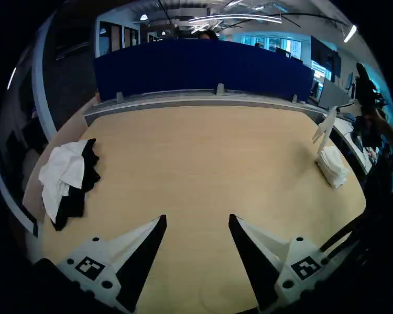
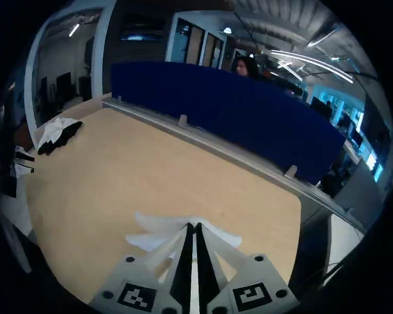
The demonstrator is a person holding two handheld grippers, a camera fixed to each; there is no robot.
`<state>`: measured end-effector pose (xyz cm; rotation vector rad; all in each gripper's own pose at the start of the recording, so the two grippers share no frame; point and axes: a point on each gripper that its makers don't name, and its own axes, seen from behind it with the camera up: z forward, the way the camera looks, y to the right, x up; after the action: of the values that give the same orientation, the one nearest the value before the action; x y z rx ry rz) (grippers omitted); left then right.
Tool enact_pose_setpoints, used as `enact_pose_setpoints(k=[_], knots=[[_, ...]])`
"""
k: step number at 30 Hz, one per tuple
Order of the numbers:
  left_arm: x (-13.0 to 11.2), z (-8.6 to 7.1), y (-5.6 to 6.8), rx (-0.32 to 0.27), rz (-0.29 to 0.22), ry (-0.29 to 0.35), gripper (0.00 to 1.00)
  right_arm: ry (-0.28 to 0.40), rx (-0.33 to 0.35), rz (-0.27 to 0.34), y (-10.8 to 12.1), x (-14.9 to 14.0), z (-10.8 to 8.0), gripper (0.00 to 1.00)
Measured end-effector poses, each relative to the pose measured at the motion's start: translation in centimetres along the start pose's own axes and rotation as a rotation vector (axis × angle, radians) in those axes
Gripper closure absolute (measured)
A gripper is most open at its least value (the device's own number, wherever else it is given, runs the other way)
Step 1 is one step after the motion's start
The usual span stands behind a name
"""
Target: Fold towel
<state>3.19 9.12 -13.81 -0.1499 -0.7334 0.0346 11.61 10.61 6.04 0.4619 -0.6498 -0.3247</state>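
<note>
Left gripper (image 1: 196, 220), at the bottom of the left gripper view, holds its 2 fingers spread wide above a wooden table (image 1: 207, 157). Right gripper (image 2: 193, 226), at the bottom of the right gripper view, is clenched nearly closed, its tips at a folded white towel (image 2: 154, 224); whether they pinch cloth is unclear. Farther off at mid left lies a white and black cloth pile (image 1: 68, 178), and a blue partition (image 1: 196, 68) stands behind it.

White towel (image 1: 333, 166), folded into a small thick stack, lying flat near the desk (image 1: 207, 157) edge at 3 o'clock in the left gripper view; layered edges slightly fanned.
</note>
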Motion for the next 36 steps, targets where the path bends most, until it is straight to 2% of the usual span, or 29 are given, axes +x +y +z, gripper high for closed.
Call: enact_pose_setpoints(k=[12, 26, 36], knots=[[0.2, 0.0, 0.8, -0.012, 0.015, -0.003, 0.13, -0.038, -0.028, 0.034, 0.8, -3.9, -2.4, 0.96], [-0.2, 0.0, 1.3, -0.019, 0.032, -0.01, 0.13, -0.131, -0.094, 0.127, 1.9, -12.5, -5.8, 0.96], [-0.3, -0.1, 1.6, -0.021, 0.045, -0.012, 0.13, -0.189, -0.133, 0.198, 2.3, -17.6, -6.8, 0.96]])
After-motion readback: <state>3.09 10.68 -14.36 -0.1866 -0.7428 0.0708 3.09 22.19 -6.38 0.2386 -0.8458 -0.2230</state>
